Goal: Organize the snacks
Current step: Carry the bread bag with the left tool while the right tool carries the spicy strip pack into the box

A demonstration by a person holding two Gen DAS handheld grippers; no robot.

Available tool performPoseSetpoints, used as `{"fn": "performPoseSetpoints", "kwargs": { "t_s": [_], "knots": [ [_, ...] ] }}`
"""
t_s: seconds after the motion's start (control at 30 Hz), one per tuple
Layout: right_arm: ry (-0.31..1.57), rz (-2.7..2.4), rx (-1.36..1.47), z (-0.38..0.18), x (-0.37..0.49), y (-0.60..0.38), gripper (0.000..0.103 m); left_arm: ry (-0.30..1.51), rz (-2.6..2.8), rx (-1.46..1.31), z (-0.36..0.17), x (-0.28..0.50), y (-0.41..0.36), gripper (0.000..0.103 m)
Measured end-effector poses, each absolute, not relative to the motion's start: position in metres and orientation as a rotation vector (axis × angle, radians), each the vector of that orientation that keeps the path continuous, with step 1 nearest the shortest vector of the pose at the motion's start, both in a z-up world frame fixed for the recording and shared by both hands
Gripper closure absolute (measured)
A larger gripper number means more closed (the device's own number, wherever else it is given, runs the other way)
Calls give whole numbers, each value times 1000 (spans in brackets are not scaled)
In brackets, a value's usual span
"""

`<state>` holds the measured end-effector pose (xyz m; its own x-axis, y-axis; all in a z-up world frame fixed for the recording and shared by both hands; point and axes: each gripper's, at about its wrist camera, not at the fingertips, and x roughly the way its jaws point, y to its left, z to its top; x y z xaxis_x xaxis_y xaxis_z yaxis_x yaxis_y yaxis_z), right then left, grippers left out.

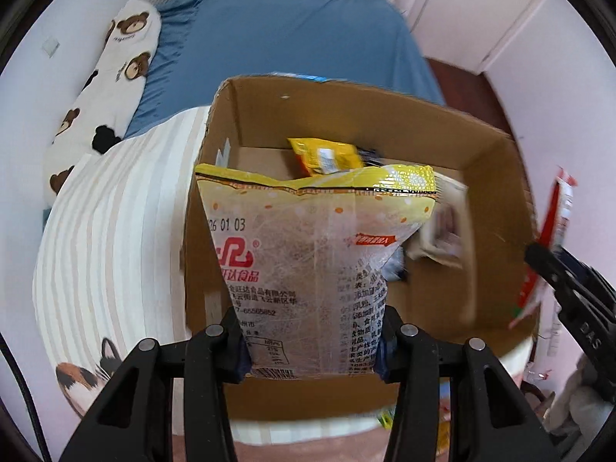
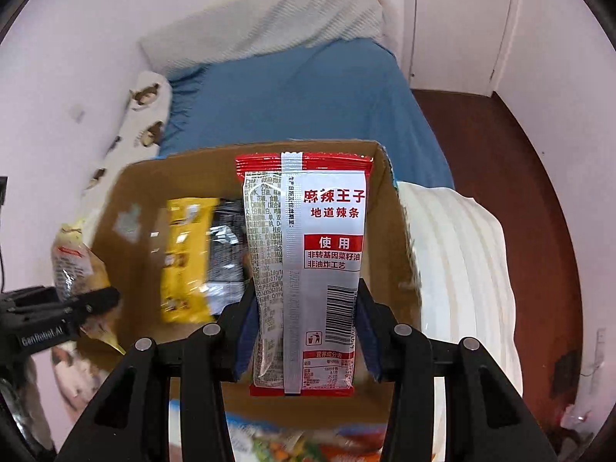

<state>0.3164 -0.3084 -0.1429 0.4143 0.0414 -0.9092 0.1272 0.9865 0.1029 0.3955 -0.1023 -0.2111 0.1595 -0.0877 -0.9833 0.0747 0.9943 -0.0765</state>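
My left gripper [image 1: 312, 350] is shut on a clear snack bag with a yellow top [image 1: 308, 254], held upright over the near edge of an open cardboard box [image 1: 385, 111]. My right gripper [image 2: 306, 342] is shut on a red and white spicy strip packet [image 2: 308, 269], held upright above the same box [image 2: 184, 169]. Inside the box lie a yellow packet [image 2: 184, 261] and a dark silvery packet [image 2: 227, 246]. The right gripper with its red packet shows at the right edge of the left wrist view [image 1: 569, 281]. The left gripper shows at the left of the right wrist view [image 2: 57, 312].
The box sits on a striped cream blanket [image 1: 115, 238] on a bed with a blue sheet [image 1: 288, 38]. A long bear-print pillow [image 1: 115, 77] lies by the wall. More snack packets [image 2: 292, 442] lie below the box's near side. A dark wooden floor [image 2: 500, 146] and a door [image 2: 462, 19] are to the right.
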Motion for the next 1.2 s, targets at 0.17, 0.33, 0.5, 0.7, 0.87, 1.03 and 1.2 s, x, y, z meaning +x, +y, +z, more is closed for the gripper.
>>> {"fn": "performPoseSetpoints", "kwargs": {
  "t_s": [0.17, 0.33, 0.5, 0.7, 0.87, 1.03, 1.2],
  "knots": [
    [1210, -96, 160, -186, 338, -328, 55, 1447, -63, 29, -248, 423, -100, 59],
    [1282, -136, 168, -218, 359, -336, 43, 1484, -59, 46, -268, 440, -102, 57],
    [1314, -141, 166, -230, 365, -334, 21, 1438, -68, 53, -262, 446, -108, 9],
    [1312, -138, 172, -232, 365, -333, 13, 1422, -69, 51, -259, 449, -107, 8],
    [1294, -136, 182, -224, 361, -333, 11, 1408, -67, 46, -252, 443, -105, 8],
    [1267, -130, 198, -209, 345, -330, 11, 1353, -79, 48, -232, 423, -107, 8],
    [1222, -110, 207, -191, 315, -327, 11, 1273, -110, 65, -203, 386, -111, 8]
  ]
}}
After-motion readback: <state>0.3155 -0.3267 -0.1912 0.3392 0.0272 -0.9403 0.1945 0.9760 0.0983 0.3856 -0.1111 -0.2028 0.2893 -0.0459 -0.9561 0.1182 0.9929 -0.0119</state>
